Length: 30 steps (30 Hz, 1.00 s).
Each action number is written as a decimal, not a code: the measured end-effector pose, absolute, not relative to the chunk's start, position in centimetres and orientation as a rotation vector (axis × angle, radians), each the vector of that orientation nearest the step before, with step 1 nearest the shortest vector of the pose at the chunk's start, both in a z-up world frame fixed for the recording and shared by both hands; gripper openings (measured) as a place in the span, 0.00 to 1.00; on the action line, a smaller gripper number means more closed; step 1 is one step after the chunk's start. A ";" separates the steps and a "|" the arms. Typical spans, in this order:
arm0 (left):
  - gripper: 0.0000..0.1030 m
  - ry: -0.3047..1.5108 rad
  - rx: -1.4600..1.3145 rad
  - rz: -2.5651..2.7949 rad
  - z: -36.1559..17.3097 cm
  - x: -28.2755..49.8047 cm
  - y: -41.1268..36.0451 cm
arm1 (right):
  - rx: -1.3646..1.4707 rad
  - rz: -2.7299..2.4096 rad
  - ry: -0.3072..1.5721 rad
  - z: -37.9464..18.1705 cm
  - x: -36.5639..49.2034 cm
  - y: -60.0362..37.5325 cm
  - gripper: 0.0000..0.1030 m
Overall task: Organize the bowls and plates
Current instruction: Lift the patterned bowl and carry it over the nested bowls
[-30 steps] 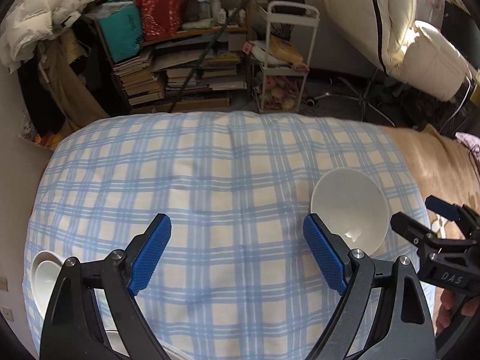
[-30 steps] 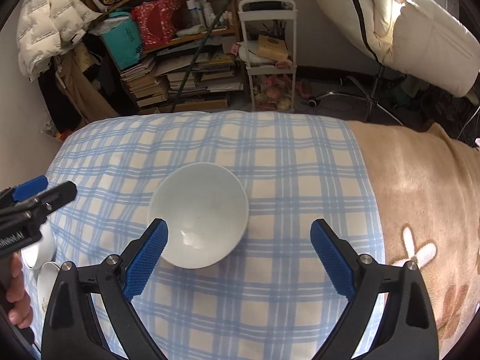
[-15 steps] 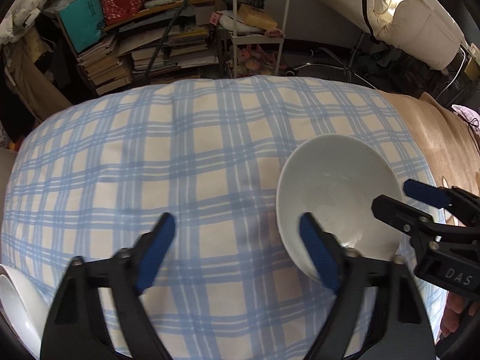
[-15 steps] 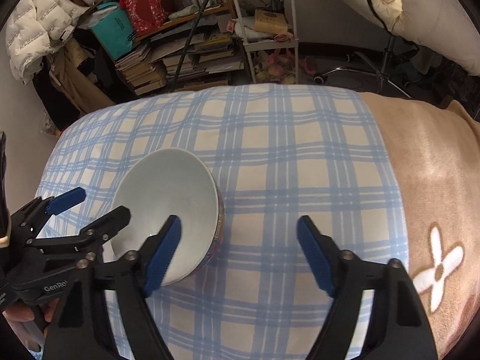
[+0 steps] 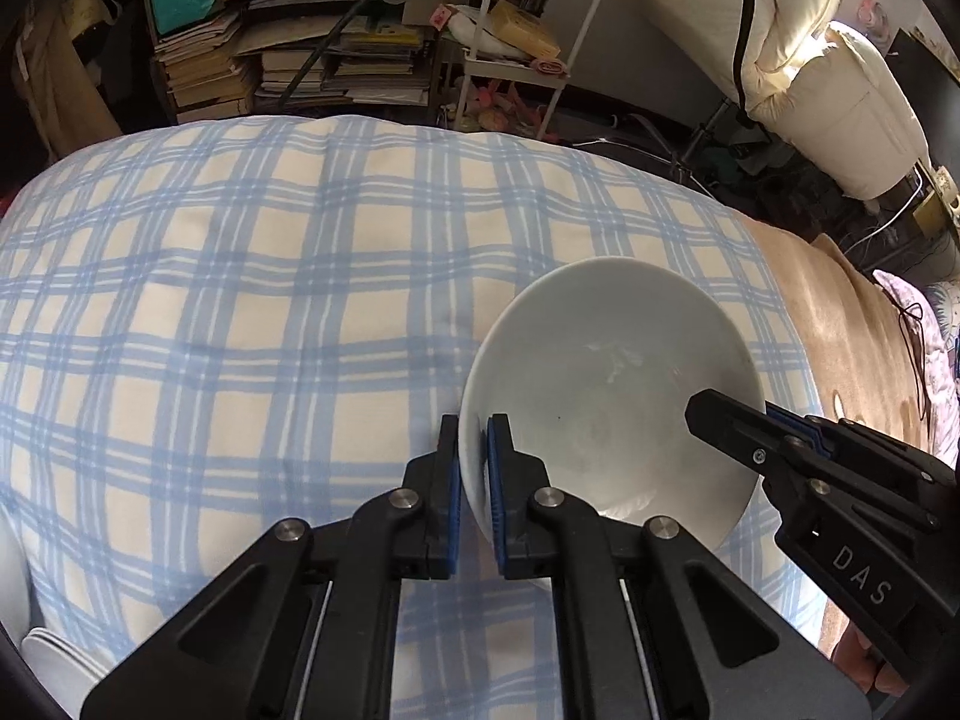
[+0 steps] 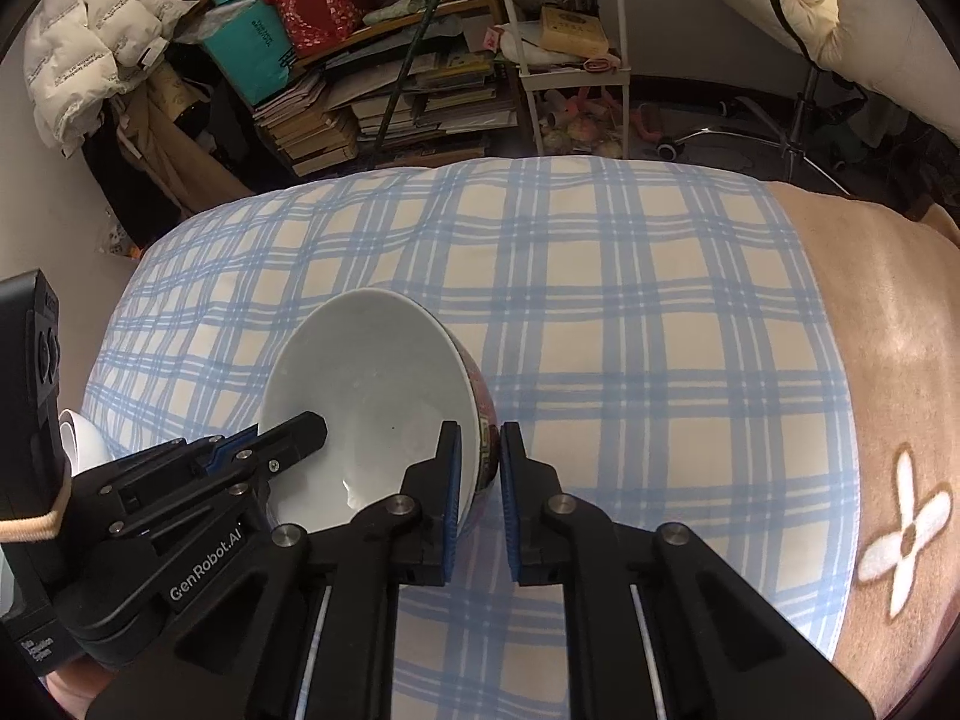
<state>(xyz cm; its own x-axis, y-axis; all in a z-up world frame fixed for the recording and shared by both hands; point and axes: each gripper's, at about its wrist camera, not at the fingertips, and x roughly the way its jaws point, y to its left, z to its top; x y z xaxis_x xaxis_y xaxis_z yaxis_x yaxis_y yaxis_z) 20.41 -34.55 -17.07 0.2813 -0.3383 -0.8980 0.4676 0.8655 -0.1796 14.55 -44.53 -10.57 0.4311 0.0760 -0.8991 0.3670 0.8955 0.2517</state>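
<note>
A white bowl (image 5: 606,384) with a red patterned outside (image 6: 485,414) sits on the blue plaid cloth (image 5: 240,300). My left gripper (image 5: 474,427) is shut on the bowl's left rim, one blue pad inside and one outside. My right gripper (image 6: 480,433) grips the opposite rim; its jaws are closing, and the pads press the wall between them. Each gripper also shows in the other's view: the right gripper (image 5: 738,420) reaches into the bowl from the right, the left gripper (image 6: 300,429) from the left.
More white dishes (image 5: 54,654) lie at the cloth's near left edge, seen as a white bowl (image 6: 84,444) behind the left gripper. A tan flowered blanket (image 6: 900,360) covers the right side. A white cart (image 5: 528,30) and stacked books (image 6: 312,120) stand beyond the far edge.
Both grippers came down to the bowl, and their wide-open jaws closed onto opposite sides of its rim.
</note>
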 end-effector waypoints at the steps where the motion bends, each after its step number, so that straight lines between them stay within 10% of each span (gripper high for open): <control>1: 0.08 1.165 0.132 -0.539 -16.7 20.3 -34.3 | 0.443 -0.188 1.122 -10.3 14.6 -44.3 0.13; 30: 0.11 1.094 0.160 -0.343 -7.5 16.1 -13.8 | 0.343 0.006 1.010 -0.9 15.3 -24.1 0.13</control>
<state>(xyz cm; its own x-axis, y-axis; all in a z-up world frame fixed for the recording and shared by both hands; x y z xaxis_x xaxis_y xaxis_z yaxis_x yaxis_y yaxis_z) 16.09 -13.77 -7.45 0.4128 -0.1937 -0.8900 0.3498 0.9359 -0.0414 15.29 -24.06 -0.90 0.5365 0.1625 -0.8281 0.1526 0.9464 0.2846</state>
